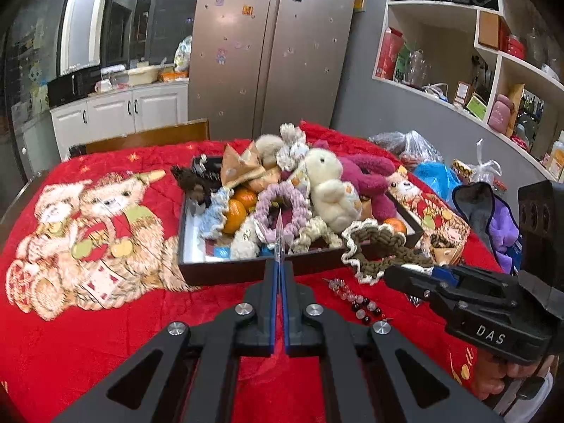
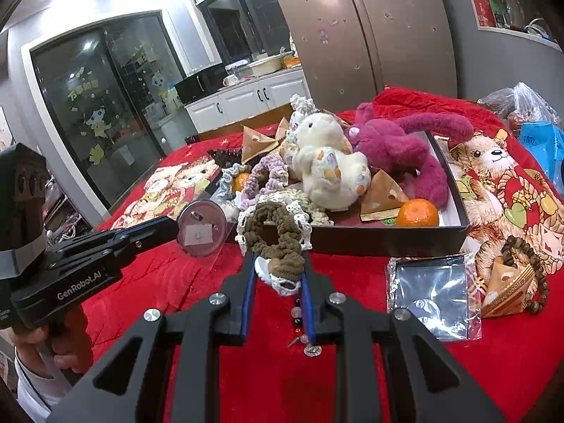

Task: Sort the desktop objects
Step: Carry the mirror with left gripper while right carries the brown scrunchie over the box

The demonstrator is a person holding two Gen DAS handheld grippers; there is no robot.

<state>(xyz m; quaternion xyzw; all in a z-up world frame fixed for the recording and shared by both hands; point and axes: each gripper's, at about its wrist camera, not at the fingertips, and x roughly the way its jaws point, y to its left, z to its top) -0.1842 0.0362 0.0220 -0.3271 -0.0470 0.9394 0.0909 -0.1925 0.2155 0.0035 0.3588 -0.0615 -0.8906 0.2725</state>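
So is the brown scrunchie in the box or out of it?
Out: the right gripper holds the brown scrunchie in front of the box.

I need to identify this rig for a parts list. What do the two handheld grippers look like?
Both are matte black scissor-linkage frames with silver round bolts and blue-lined fingers. The left gripper reads "GenRobot.AI" in white; the right gripper reads "DAS". Each carries a boxy black camera housing. A pale sleeve shows at the wrist.
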